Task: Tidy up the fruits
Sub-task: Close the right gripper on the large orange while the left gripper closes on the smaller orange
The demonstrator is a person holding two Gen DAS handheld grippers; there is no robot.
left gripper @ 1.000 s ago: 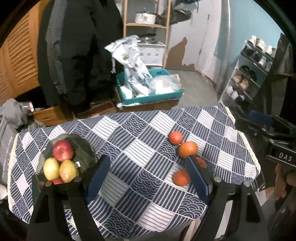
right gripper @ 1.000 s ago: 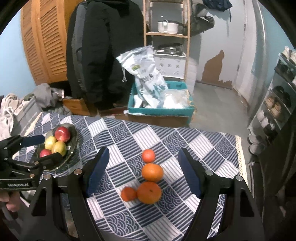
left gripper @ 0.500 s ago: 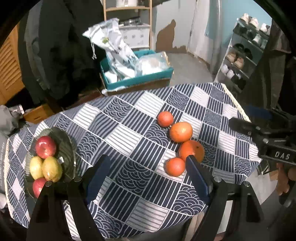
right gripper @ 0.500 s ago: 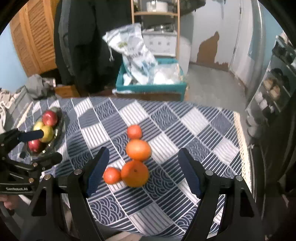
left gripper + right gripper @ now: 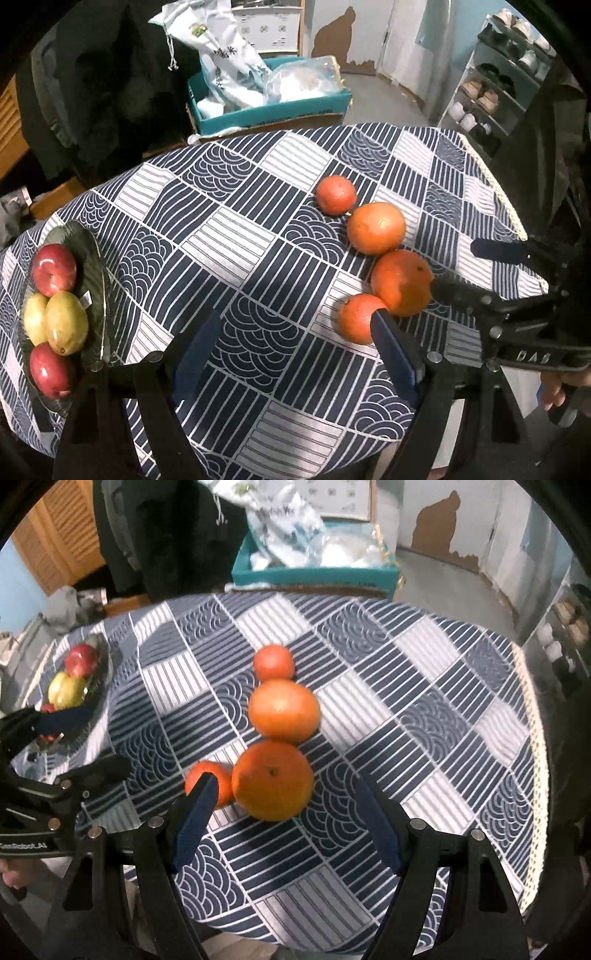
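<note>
Both tools are angled steeply down over the counter, jaws spread and empty: the left tool [image 5: 295, 354], the right tool [image 5: 284, 816] (above four loose round oranges [image 5: 272, 780]). Farther left, red apples and yellow-green fruit are held in a dark glass dish [image 5: 94, 258].

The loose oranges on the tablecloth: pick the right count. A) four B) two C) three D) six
A: four oranges sit on the tablecloth: a small one at the far end, two large ones, and a small one nearest the left gripper.
</note>
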